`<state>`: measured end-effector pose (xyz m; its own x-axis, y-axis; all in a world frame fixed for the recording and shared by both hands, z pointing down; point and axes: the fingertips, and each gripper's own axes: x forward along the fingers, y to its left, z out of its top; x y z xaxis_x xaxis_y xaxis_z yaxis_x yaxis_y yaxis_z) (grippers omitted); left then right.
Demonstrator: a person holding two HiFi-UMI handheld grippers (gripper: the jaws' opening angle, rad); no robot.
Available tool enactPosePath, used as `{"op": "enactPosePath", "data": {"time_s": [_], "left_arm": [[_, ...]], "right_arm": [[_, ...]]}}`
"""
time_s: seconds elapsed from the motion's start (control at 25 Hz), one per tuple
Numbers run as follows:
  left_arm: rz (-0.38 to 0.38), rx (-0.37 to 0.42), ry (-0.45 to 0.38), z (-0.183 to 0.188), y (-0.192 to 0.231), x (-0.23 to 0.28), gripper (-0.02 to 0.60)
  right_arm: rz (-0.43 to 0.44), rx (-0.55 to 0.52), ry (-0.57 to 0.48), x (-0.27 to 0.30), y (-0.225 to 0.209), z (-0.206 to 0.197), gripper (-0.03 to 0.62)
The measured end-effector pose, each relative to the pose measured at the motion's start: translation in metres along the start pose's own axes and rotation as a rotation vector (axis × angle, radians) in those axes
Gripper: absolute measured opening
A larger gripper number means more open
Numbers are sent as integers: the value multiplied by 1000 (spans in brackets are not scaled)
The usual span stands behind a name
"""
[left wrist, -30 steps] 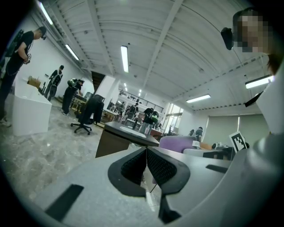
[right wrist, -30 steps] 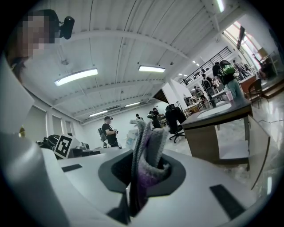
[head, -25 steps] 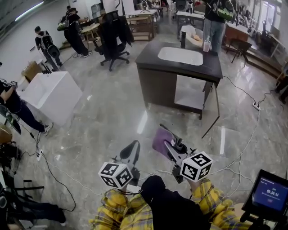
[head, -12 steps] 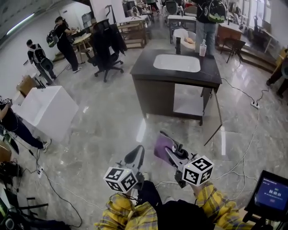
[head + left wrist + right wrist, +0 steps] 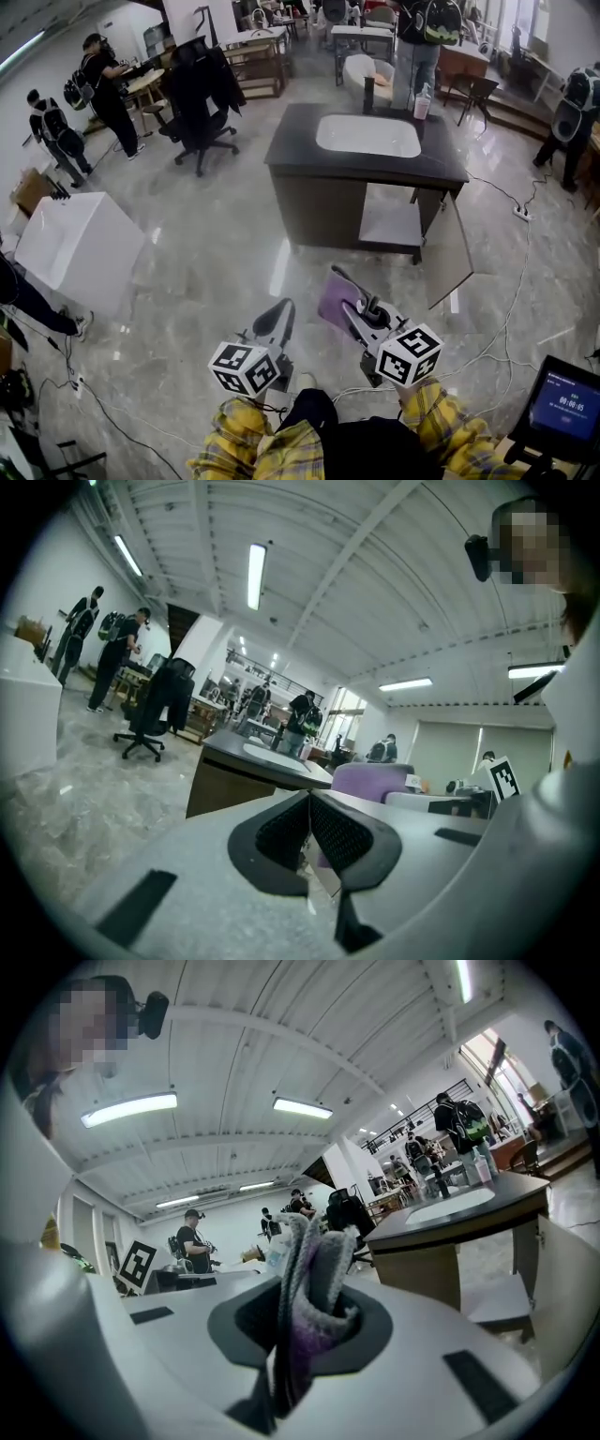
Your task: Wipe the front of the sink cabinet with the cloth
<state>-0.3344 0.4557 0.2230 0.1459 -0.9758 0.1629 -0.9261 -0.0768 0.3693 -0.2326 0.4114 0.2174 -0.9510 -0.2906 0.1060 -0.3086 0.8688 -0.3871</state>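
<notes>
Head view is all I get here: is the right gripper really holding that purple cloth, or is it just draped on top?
Observer: Holding it. The right gripper has its jaws closed on the cloth, which stands folded between them.
Operator: And the left one?
Observer: The left gripper is shut with nothing between its jaws.
Operator: Is the right one aimed at the sink cabinet?
Observer: Not squarely; in its view the sink cabinet sits to the right of the cloth.
</notes>
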Motion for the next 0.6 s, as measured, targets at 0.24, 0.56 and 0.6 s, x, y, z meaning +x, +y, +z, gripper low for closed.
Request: {"op": "enactPosePath", "data": {"time_s": [0.24,0.56,0.6], "left_arm": [[-24,14,20,19,54,14,8],[-35,8,37,33,121,15,8],[-36,14,40,34,127,17,8]], "right_arm": [[-30,26,8,59,-7,-3,43],[-58,24,25,127,0,-11,43],[-58,22,25,134,0,-11,43]]}}
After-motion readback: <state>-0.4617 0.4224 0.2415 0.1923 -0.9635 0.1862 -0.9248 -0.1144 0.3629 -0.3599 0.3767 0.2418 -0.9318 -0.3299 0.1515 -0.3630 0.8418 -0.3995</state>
